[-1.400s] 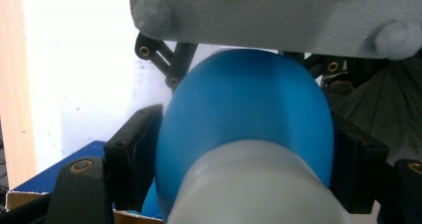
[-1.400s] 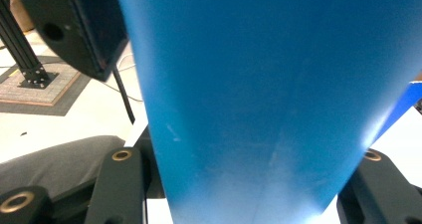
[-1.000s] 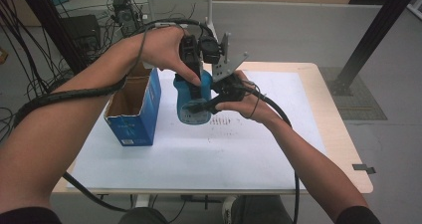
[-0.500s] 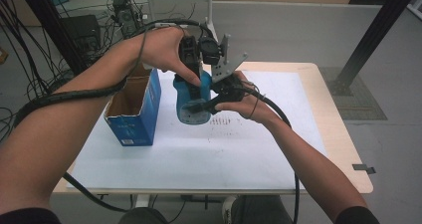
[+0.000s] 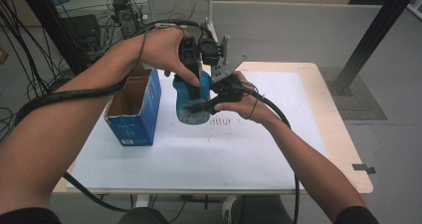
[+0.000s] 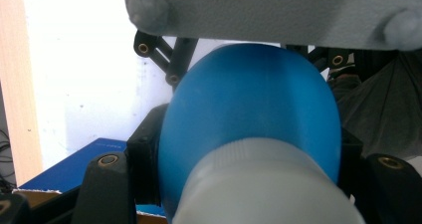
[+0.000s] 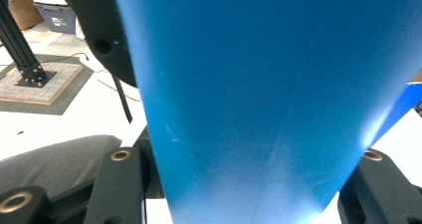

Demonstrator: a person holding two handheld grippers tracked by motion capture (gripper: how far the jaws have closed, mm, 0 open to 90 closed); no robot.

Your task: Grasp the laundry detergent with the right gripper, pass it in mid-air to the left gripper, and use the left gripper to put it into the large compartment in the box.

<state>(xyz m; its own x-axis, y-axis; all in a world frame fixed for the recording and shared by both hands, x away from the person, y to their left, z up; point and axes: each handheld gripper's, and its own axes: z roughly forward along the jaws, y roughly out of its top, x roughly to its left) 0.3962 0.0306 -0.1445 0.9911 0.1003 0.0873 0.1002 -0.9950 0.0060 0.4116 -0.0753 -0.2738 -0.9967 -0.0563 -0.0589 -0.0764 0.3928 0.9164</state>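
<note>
- A person sits at a white-covered surface (image 5: 164, 169) and holds a pair of tongs in each hand, both meeting above the middle of it.
- Between the two pairs of tongs is a blue bottle (image 5: 191, 102), held up off the surface with its pale cap end toward the left tongs.
- The left tongs (image 5: 195, 79) come down from above and are closed on the bottle's upper part; in the left gripper view the black jaws press both sides of the rounded blue body (image 6: 249, 114), just above the white cap (image 6: 263, 184).
- The right tongs (image 5: 206, 104) reach in from the side and are closed on the bottle's lower part; in the right gripper view the blue body (image 7: 268, 99) sits between the two black jaws, touching both.
- A grey three-cornered plate (image 5: 226, 59) tops the right tongs, just beside the left hand (image 5: 164, 52).
- An open blue cardboard box (image 5: 137, 109) stands on the surface, near the bottle, on the left tongs' outer side.
- A thick black cable (image 5: 59, 97) trails along the left forearm.
</note>
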